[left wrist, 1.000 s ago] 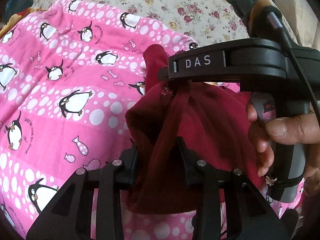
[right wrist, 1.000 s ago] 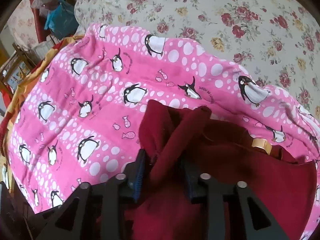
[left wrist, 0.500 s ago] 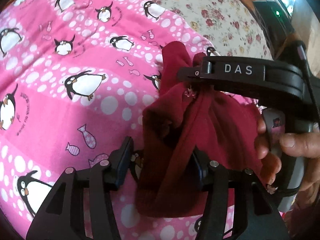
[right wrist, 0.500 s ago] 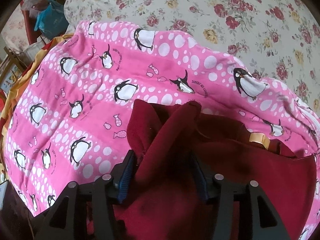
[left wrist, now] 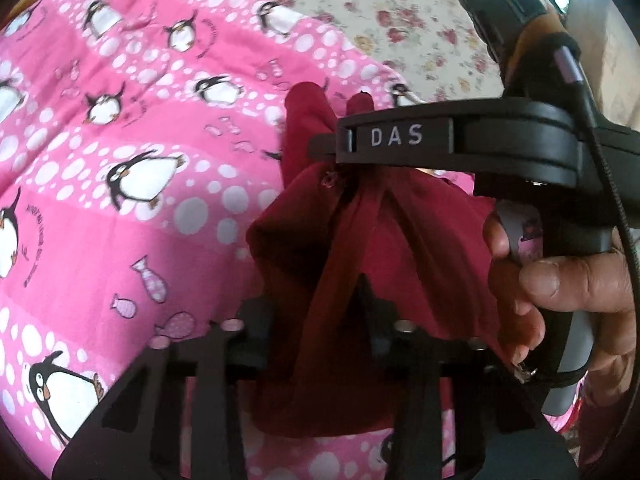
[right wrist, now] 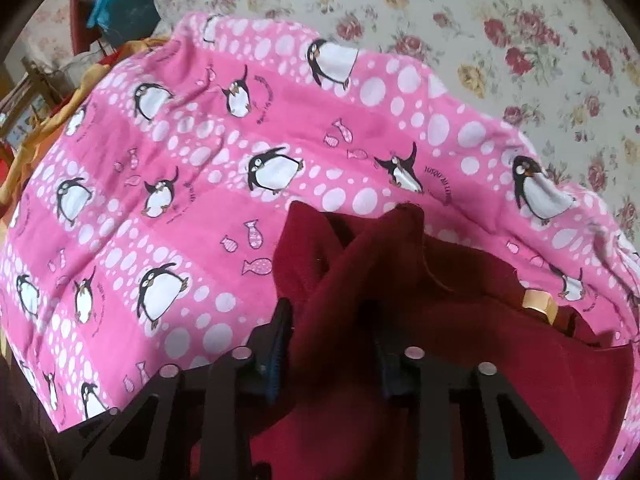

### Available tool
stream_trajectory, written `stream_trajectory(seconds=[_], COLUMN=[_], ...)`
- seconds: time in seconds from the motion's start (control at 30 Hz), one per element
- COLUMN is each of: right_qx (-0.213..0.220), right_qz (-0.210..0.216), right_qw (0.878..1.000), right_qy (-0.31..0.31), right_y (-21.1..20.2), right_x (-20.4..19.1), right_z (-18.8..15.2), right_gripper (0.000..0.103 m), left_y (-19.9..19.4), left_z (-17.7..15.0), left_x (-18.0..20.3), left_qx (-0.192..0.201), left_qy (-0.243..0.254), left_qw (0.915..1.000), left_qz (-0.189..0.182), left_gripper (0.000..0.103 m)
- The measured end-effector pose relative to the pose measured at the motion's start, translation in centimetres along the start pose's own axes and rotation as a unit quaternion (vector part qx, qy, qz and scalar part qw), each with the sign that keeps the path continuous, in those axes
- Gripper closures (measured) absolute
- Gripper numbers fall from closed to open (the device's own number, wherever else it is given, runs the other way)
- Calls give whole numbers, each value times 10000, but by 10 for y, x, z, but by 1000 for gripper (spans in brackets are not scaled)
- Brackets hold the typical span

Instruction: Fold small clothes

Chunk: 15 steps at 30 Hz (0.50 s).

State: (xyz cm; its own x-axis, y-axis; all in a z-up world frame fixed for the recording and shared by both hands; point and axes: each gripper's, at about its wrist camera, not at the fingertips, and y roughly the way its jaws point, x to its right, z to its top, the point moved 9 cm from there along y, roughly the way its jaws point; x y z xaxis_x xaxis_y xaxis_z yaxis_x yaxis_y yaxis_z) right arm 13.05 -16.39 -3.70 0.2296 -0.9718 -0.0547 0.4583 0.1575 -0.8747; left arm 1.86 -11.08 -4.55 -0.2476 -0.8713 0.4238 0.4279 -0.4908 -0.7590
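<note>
A small dark red garment (left wrist: 400, 248) hangs bunched between both grippers above a pink penguin blanket (left wrist: 120, 200). My left gripper (left wrist: 320, 312) is shut on a gathered fold of it at the bottom of the left wrist view. My right gripper (left wrist: 332, 148), marked DAS and held by a hand, pinches the garment's upper edge just beyond. In the right wrist view my right gripper (right wrist: 332, 328) is shut on the red garment (right wrist: 460, 320), whose cloth spreads to the lower right with a tan label (right wrist: 540, 304) showing.
The pink penguin blanket (right wrist: 200, 200) lies over a cream floral bedspread (right wrist: 520, 40). An orange cloth (right wrist: 48, 128) and a blue bag (right wrist: 116, 12) sit past the blanket's far left edge.
Both grippers have kept their hold on the red garment. The view shifted over the blanket and back; the garment stays lifted and bunched between them.
</note>
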Motion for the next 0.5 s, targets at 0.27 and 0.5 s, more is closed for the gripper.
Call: stream_trajectory(seconds=[0.27, 0.5], right_qx=[555, 1040], right_qz=[628, 755], right_qw=[9941, 9863], right_qy=[687, 1032], right_y=[-55, -128], right_x=[32, 87], right_z=[-7, -35], right_gripper=[77, 82], left_y=[-33, -33], left_z=[12, 2], left_x=[56, 147], left_qx=[381, 262], left_qy=[389, 1087], left_qw=[9972, 9901], left_qz=[-522, -851], left_gripper=[88, 89])
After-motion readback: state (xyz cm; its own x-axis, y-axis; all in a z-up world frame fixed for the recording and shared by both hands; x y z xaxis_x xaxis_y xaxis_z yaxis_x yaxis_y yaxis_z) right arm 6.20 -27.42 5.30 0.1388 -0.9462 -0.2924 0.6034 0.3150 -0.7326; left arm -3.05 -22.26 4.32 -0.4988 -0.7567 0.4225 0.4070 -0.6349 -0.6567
